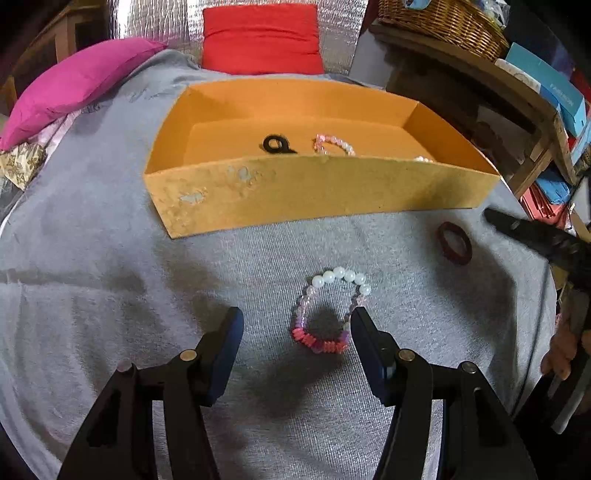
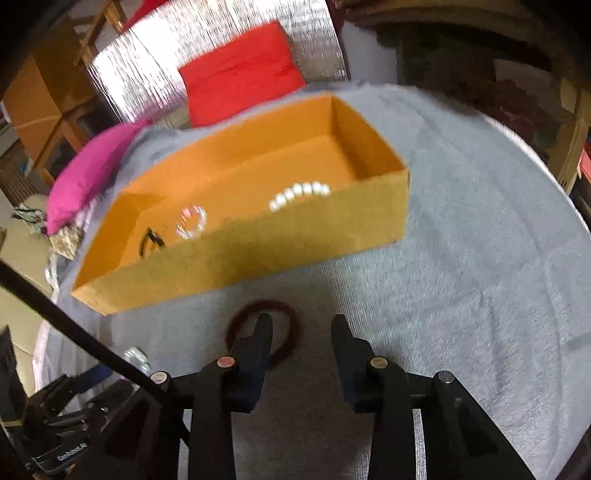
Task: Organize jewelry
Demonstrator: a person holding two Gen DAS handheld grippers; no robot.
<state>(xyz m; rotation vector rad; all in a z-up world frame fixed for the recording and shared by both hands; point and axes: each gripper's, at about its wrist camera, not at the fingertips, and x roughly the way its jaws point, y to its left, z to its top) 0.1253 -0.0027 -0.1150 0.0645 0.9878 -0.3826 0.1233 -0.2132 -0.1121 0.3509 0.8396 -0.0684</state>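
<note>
An orange cardboard box [image 1: 314, 192] lies on the grey cloth and holds a black ring [image 1: 276, 144], a pink bead bracelet [image 1: 332, 146] and a white pearl bracelet [image 2: 299, 195]. A bracelet of white, pink and red beads [image 1: 330, 314] lies on the cloth between the fingers of my open left gripper [image 1: 295, 325], close to the right finger. A dark red hair tie [image 1: 453, 242] lies right of it. My right gripper [image 2: 301, 328] is open; its left finger covers part of the hair tie [image 2: 284, 314].
A red cushion [image 1: 260, 37] and a pink cushion [image 1: 74, 85] lie behind the box. A wooden shelf with a wicker basket [image 1: 443, 26] and boxes stands at the right. The grey cloth [image 1: 110, 277] covers the work surface.
</note>
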